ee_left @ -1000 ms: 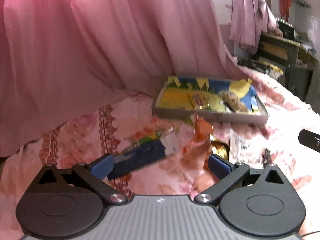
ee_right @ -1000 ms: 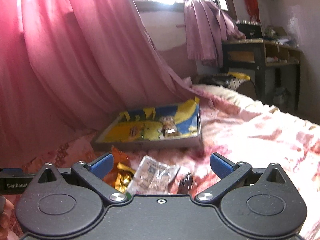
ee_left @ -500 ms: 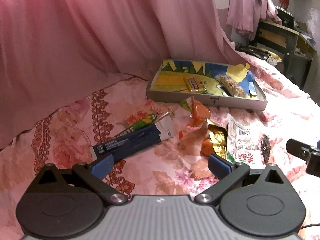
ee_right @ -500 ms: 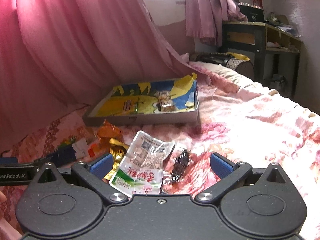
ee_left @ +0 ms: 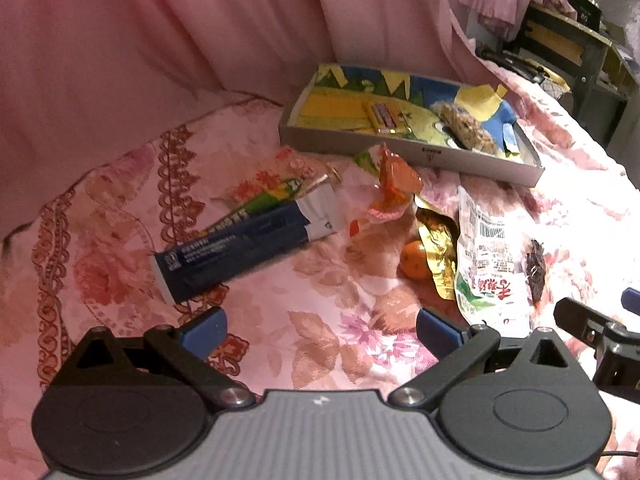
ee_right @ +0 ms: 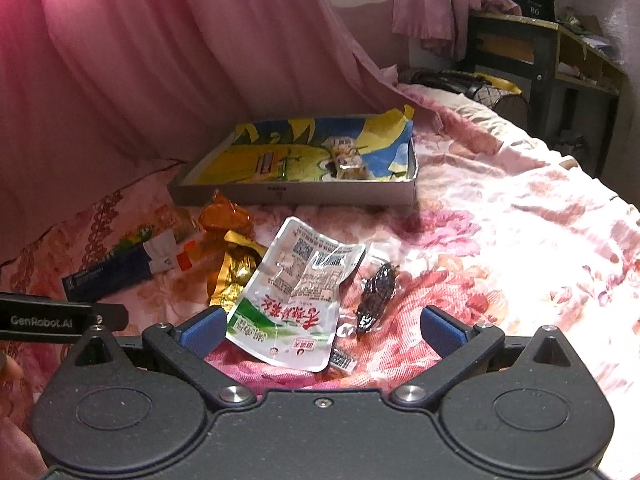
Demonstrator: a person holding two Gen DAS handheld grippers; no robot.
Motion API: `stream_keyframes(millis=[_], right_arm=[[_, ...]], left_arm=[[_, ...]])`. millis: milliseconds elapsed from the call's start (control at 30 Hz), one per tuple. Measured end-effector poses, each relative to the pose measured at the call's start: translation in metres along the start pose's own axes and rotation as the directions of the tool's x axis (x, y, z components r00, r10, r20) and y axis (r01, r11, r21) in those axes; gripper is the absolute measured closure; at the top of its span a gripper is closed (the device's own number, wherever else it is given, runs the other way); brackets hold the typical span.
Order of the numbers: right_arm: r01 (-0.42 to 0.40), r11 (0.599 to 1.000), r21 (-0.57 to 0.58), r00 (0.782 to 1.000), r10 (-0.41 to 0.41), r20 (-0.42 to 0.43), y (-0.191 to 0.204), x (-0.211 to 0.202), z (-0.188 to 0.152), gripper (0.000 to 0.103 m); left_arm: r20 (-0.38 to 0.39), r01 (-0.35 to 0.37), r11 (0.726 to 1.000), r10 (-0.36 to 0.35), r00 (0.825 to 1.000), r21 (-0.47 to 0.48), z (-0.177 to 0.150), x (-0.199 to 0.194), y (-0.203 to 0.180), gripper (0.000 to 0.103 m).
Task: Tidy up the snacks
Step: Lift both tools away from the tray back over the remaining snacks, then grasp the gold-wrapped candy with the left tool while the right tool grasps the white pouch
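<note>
Snacks lie scattered on a pink floral bedspread in front of a shallow grey box [ee_left: 404, 151] [ee_right: 296, 194] lined with yellow and blue paper, which holds a few snacks. A dark blue packet [ee_left: 240, 246] [ee_right: 108, 270], an orange wrapper [ee_left: 396, 180] [ee_right: 224, 216], a gold wrapper [ee_left: 438, 244] [ee_right: 236, 266], a white and green pouch [ee_left: 486, 256] [ee_right: 296, 300] and a dark wrapped snack [ee_left: 534, 266] [ee_right: 376, 294] lie loose. My left gripper [ee_left: 320, 328] hovers open near the blue packet. My right gripper [ee_right: 320, 328] is open above the pouch and the dark snack.
A pink curtain [ee_right: 180, 60] hangs behind the box and along the left. A dark desk [ee_right: 540, 60] stands at the far right past the bed. The bedspread [ee_right: 520, 240] stretches to the right of the snacks. A small orange fruit [ee_left: 414, 266] sits by the gold wrapper.
Both grippers have tilted downward and risen, so the loose snacks and box now sit lower and fuller in both views. No snack has been moved or grasped.
</note>
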State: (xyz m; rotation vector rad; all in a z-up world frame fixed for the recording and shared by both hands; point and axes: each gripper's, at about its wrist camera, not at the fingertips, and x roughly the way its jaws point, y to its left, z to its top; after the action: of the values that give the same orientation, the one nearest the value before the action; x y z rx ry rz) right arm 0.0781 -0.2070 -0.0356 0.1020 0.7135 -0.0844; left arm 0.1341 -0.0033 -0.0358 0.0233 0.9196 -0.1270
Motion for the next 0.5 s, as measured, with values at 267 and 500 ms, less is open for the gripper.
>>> stream_keyframes(millis=[267,500], right_arm=[[0.01,1.0,0.013,0.999,-0.01,-0.034,0.001,0.014,-0.001,0.001],[0.031,0.999,-0.011,0.998,-0.031,-0.05,0.008,0.039,-0.004,0.001]], left_arm=[[-0.055,0.089,0.996,-0.089,0.995,-0.003,0.008,0.019,-0.002,0.0],[-0.066,0.176,0.984,-0.176,0.982,0.001,0.022,0.038,-0.008,0.0]])
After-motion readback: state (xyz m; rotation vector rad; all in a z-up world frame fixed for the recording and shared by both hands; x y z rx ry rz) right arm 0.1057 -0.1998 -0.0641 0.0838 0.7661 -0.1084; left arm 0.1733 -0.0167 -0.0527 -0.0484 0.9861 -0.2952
